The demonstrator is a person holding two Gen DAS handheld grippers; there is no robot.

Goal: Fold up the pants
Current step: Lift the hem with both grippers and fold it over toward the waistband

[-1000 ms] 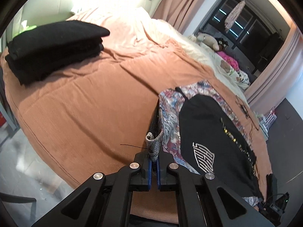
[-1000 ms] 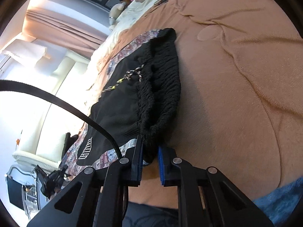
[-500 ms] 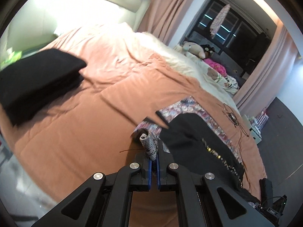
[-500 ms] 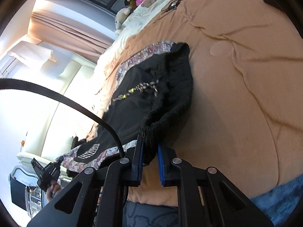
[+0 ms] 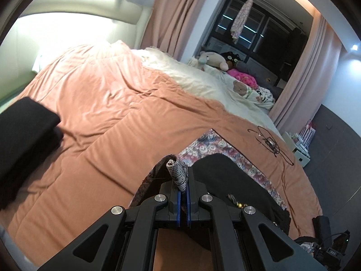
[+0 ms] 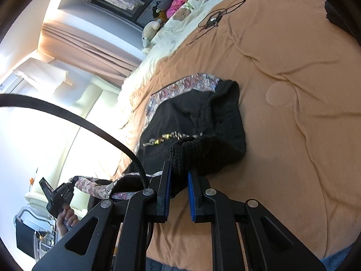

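Observation:
The pants (image 6: 191, 110) are black with a floral patterned border and a beaded cord, and they lie partly lifted on the orange bedcover (image 6: 282, 124). My right gripper (image 6: 178, 180) is shut on the thick black ribbed waistband, which hangs raised off the bed. My left gripper (image 5: 183, 186) is shut on a rolled corner of the patterned hem (image 5: 177, 169), held above the cover. In the left wrist view the rest of the pants (image 5: 227, 176) trails off to the right. In the right wrist view the left gripper (image 6: 72, 181) shows at the lower left in a person's hand (image 6: 65, 219).
A stack of folded black clothes (image 5: 24, 135) sits on the bed's left side. A thin black cable (image 5: 268, 140) lies on the cover beyond the pants. Plush toys (image 5: 214, 59) and a white duvet (image 5: 203, 83) fill the far end. A white shelf unit (image 5: 297, 144) stands past the bed's right edge.
My left gripper has risen and swung with the hem, lifting that end of the pants off the bed. My right gripper has lifted the waistband a little.

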